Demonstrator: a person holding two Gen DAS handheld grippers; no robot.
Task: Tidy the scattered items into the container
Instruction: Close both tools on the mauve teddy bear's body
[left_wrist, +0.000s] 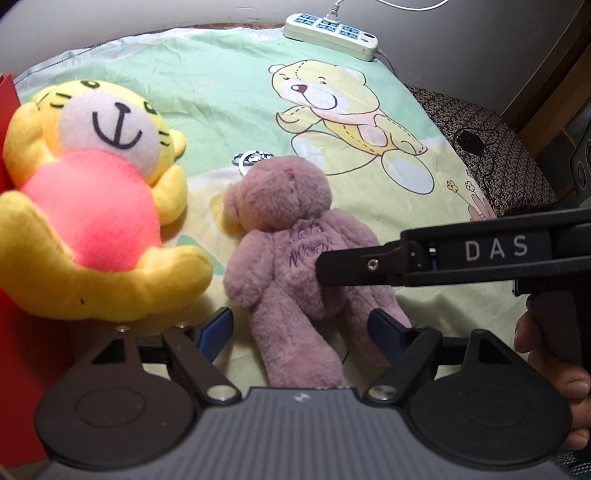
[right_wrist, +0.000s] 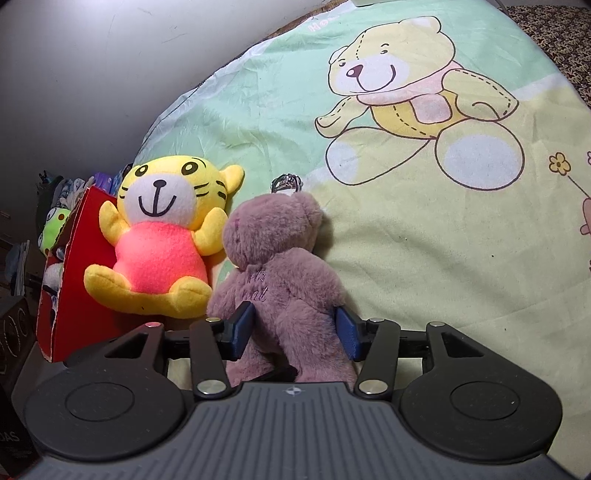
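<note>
The mauve bear (right_wrist: 280, 273) was seen lying on the bed (right_wrist: 424, 240) between the right gripper (right_wrist: 295, 328)'s parted fingers (right_wrist: 242, 326), apparently untouched. The left gripper (left_wrist: 301, 332) was open around its legs. The yellow tiger (left_wrist: 92, 206) leaned against the red box (right_wrist: 74, 295); open sheet was left rightward.

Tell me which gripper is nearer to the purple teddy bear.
Right. The right gripper straddles the purple teddy bear at its waist; the left gripper sits lower, around its legs.
</note>
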